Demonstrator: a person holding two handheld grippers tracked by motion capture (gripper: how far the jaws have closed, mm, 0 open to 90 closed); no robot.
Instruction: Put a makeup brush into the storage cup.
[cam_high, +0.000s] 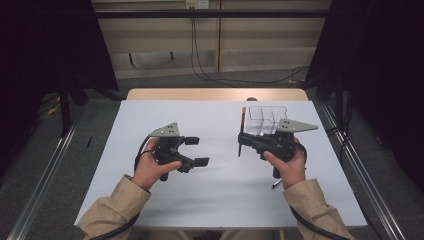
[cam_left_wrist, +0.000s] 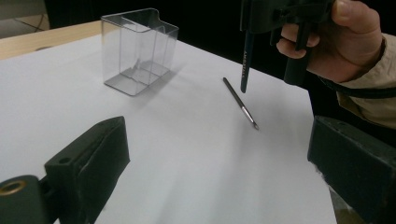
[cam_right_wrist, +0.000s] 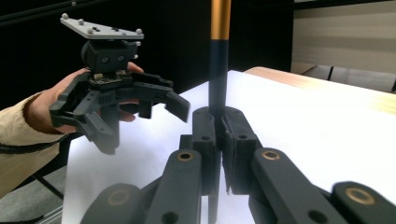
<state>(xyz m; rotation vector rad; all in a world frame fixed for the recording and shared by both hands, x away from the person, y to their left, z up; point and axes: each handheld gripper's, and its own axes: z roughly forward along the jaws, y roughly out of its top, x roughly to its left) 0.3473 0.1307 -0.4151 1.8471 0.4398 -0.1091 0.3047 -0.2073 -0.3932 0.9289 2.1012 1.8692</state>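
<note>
The right gripper (cam_high: 243, 138) is clamping a dark brush (cam_high: 242, 131) between fully closed fingers, and it is holding that brush upright, orange-banded handle pointing up, the shaft hanging straight down below the fingers and clear of the bench (cam_high: 165, 210). The clear compartment holder (cam_high: 266, 117) is standing just behind it, toward the far right corner of the bench, open mouth facing up. So the brush's long axis is already lining up with the holder's opening; the holder is lying just beyond the right fingers, on the far side.

The left gripper (cam_high: 196, 150) is hovering over the middle of the bench with its fingers spread wide and nothing between them, well apart from the holder. Its fingers (cam_left_wrist: 88, 161) are pointing across toward the right edge.

A 2nd brush (cam_left_wrist: 240, 103), thin and dark, is lying flat on the bench near the right edge, its bristle tip aiming toward the near side. It is sitting almost beneath the right hand (cam_high: 287, 165), so the left gripper would be reaching across for it, meeting its long axis crosswise, I'd judge.
</note>
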